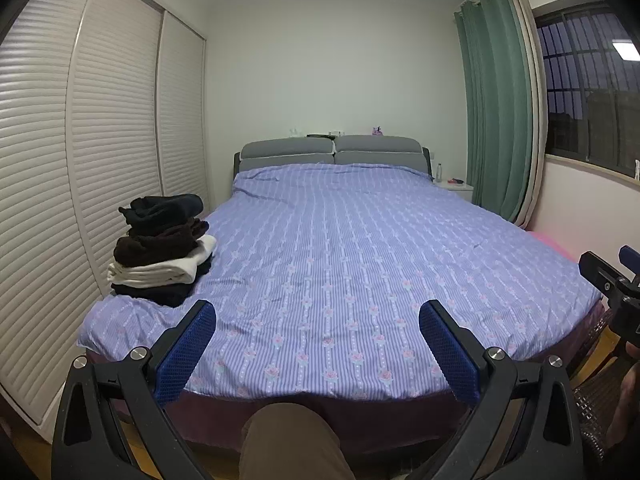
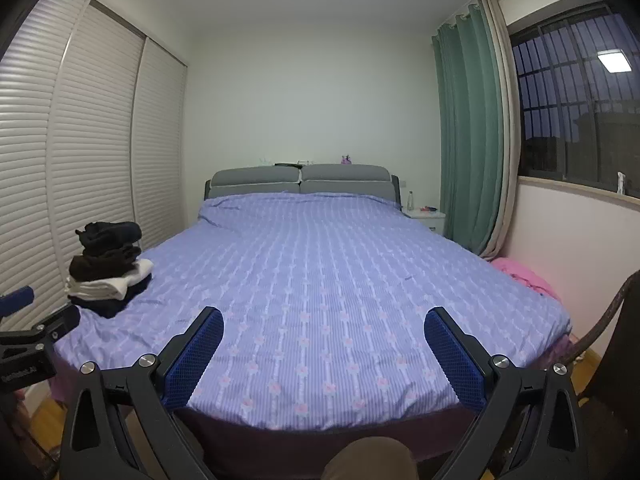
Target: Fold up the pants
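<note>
A stack of folded pants [image 1: 162, 250], black, dark brown and white, sits at the near left corner of the bed [image 1: 360, 248]; it also shows in the right wrist view [image 2: 108, 264]. No loose pants lie on the purple striped cover [image 2: 320, 280]. My left gripper [image 1: 316, 316] is open and empty, held above the foot of the bed. My right gripper [image 2: 323, 322] is open and empty too, beside it on the right. The right gripper's body shows at the left view's right edge [image 1: 612, 284].
A louvred wardrobe [image 1: 80, 160] runs along the left. Green curtains [image 1: 496, 120] and a window stand at the right. A white nightstand [image 2: 426, 216] holds a bottle. A pink cloth [image 2: 524, 274] lies by the bed's right side. A knee in brown [image 1: 288, 440] is below.
</note>
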Demonstrator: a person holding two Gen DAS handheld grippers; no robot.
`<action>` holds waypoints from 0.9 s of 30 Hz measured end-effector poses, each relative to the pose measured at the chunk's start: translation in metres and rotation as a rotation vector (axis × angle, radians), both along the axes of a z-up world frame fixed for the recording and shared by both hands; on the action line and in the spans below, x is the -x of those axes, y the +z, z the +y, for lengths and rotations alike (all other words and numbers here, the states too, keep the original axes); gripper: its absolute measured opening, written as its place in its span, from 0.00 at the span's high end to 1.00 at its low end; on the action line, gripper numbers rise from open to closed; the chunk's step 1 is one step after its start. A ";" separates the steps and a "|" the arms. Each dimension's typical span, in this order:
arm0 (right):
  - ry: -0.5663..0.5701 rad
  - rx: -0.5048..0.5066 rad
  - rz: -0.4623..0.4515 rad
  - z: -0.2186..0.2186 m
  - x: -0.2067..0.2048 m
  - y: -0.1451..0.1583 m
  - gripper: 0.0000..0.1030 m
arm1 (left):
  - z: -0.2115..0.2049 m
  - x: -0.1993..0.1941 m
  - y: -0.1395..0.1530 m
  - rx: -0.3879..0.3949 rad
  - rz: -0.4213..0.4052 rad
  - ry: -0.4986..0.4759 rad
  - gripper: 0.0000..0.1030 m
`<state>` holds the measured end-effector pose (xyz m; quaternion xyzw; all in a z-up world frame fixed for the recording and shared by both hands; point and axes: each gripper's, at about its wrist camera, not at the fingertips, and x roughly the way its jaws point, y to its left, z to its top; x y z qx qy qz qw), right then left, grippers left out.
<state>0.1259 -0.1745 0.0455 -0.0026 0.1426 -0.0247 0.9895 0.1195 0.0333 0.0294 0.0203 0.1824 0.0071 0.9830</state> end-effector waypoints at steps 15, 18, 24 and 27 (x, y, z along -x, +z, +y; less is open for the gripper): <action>0.006 -0.003 -0.002 0.000 0.003 0.001 0.01 | -0.003 0.004 0.002 -0.002 -0.006 -0.007 0.00; 0.006 -0.001 -0.009 0.000 0.004 0.002 0.01 | -0.003 0.004 0.002 -0.002 -0.005 -0.008 0.00; 0.006 0.004 -0.020 -0.001 0.006 0.004 0.01 | -0.004 0.004 0.002 -0.004 -0.002 -0.007 0.00; 0.005 0.002 -0.017 -0.002 0.004 0.004 0.01 | -0.004 0.004 0.002 -0.004 -0.002 -0.007 0.00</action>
